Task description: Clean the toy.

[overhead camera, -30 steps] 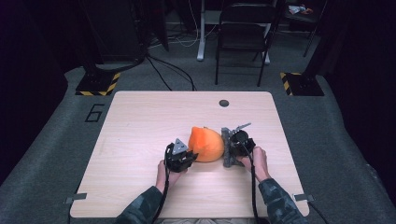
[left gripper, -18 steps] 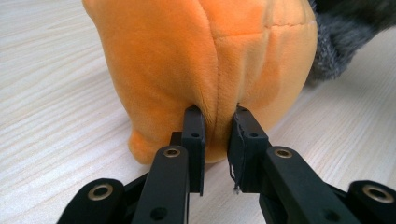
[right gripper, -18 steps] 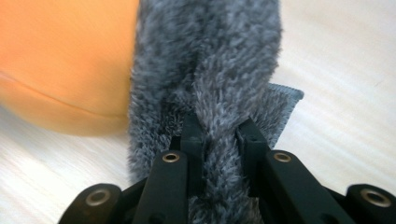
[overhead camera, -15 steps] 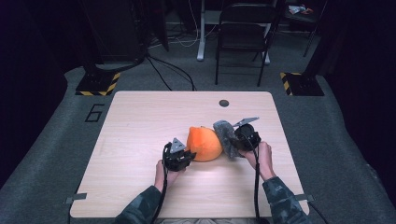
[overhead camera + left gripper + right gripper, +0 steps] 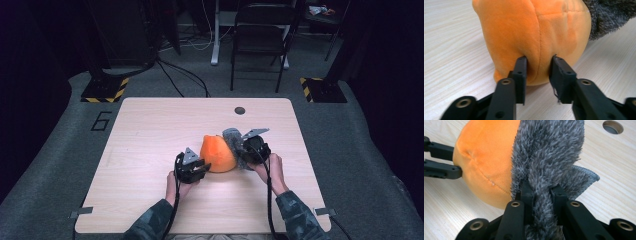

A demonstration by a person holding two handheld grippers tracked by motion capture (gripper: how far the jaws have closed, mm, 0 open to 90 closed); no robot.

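Dark carpet, a folding chair [image 5: 260, 35] and trailing cables surround the pale wooden bench [image 5: 150, 130], on which an orange plush toy [image 5: 218, 153] sits a little right of centre, toward the person's side. A grey furry piece [image 5: 234, 140] — apparently a cover or tail attached to the toy, though which cannot be told — drapes over its right flank.

The left claw [image 5: 200, 169] is pressed into the toy's near-left side; in the left gripper view its jaws are seen narrowed on a fold of the orange plush [image 5: 536, 37], the fabric bulging between them. The right claw [image 5: 246, 150] is closed on a bunched strand of the grey fur [image 5: 549, 157], which is squeezed between its jaws and runs down past them toward the camera.

Both grips appear to be secured, so the taking-hold part of the work is judged done. What is left seems to be the pulling itself — either the grey piece is to be drawn off the orange body or drawn further over it; the pictures do not settle which. The grey fur covers only the toy's right side for now, and the toy rests on the bench, not lifted.
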